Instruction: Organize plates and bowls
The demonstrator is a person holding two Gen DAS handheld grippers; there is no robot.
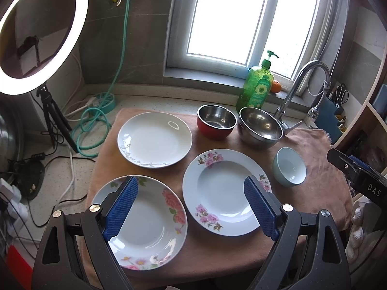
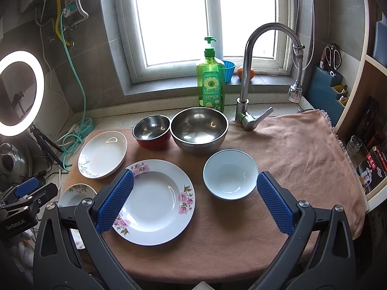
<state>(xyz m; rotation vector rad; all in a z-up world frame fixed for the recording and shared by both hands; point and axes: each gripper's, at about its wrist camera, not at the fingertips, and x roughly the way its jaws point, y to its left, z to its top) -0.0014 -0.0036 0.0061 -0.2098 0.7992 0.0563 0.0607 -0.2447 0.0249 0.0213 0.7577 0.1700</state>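
- Hovering above the near edge of the towel-covered tabletop [image 2: 278,149], my left claw [image 1: 191,207] and right claw [image 2: 194,203] both had their blue pads spread wide, holding nothing.
- I saw three plates on the peach towel: a leaf-patterned plate [image 1: 154,139] far left, a rose plate [image 1: 147,224] near left, and a pink-blossom plate [image 2: 154,200] near centre.
- Through the left camera, the rose plate lay partly under my left claw's left pad [image 1: 121,207], though I could not tell any contact.
- A pale blue bowl [image 2: 229,174] stood right of the blossom plate, just apart from it.
- Farther back, a red-sided steel bowl [image 2: 151,131] and a larger steel bowl [image 2: 199,128] sat side by side, touching or nearly so.
- Behind them stood a green soap bottle [image 2: 210,82] and a faucet [image 2: 249,72].
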